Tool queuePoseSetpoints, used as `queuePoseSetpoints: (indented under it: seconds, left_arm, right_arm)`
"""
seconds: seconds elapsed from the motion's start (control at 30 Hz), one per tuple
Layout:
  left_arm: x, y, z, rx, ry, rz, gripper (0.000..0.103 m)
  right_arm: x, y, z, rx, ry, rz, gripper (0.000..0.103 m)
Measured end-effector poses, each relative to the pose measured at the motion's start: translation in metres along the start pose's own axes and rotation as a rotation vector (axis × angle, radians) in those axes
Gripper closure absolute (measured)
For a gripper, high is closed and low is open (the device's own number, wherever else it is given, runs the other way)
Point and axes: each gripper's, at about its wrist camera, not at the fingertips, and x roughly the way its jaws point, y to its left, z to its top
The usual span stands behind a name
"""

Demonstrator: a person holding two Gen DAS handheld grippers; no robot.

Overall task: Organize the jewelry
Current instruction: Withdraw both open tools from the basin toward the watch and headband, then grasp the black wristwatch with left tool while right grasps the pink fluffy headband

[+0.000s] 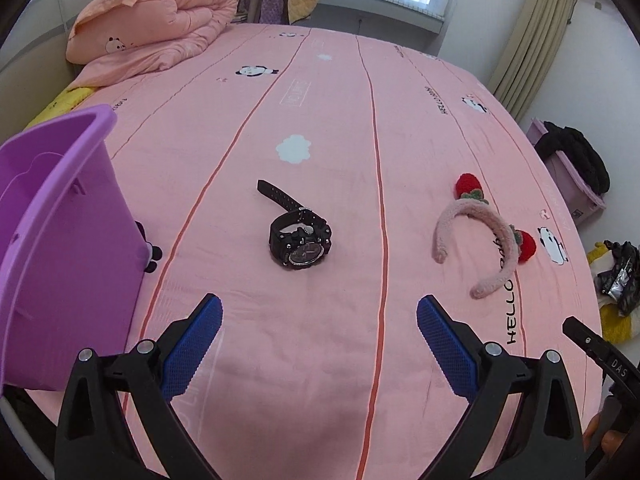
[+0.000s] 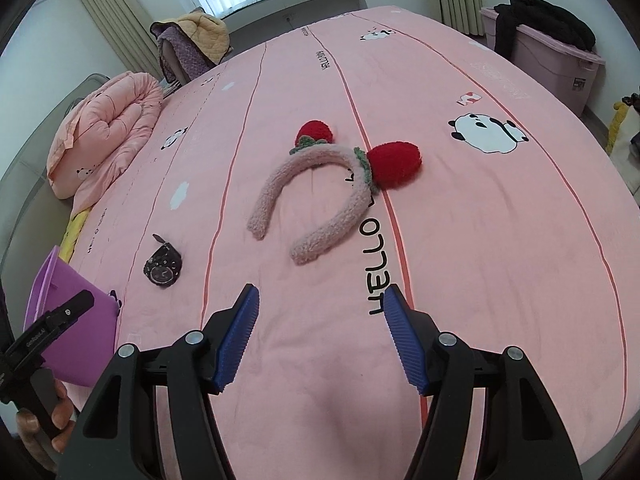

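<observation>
Both the left claw (image 1: 319, 320) and right claw (image 2: 320, 312) are held apart and empty over the bed (image 1: 340, 128); the black watch (image 1: 300, 240), judged dense and stiff-cased, is best pinched across its strap, while the fuzzy headband (image 2: 320, 196), soft and light, is best taken mid-arc.

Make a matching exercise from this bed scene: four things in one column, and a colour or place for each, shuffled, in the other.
Things:
1. watch
2. headband
3. bin
4. folded quilt

Descriptions:
A. purple, at the bed's left edge
B. black, strap trailing away from the grippers
C. peach, at the far end of the bed
D. fuzzy pink with two red strawberries

Pairs: 1-B, 2-D, 3-A, 4-C
</observation>
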Motion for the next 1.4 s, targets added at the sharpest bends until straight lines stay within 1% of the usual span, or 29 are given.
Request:
queuePoseSetpoints:
  seconds: [0.13,0.37,0.63,0.93,1.17,1.4]
  left_arm:
    - [0.034,0.002,0.007,-0.026,0.026,0.033,0.007]
    - [0.089,0.003,0.020,-0.019,0.079,0.090,0.007]
    - [0.135,0.004,0.030,-0.003,0.116,0.136,0.007]
    - [0.163,0.009,0.037,-0.010,0.122,0.152,0.007]
    - [0.176,0.005,0.040,0.018,0.105,0.179,0.006]
    - [0.185,0.005,0.042,0.013,0.093,0.193,0.006]
  right_arm:
    - [0.027,-0.007,0.015,-0.003,0.019,-0.022,0.041]
    - [0.070,-0.014,0.038,0.000,0.047,-0.048,0.041]
    - [0.107,-0.018,0.058,-0.013,0.062,-0.096,0.041]
    - [0.153,-0.019,0.075,-0.050,0.118,-0.181,0.041]
    - [0.168,-0.014,0.079,-0.081,0.102,-0.231,0.041]
    - [0.174,-0.012,0.081,-0.100,0.070,-0.266,0.040]
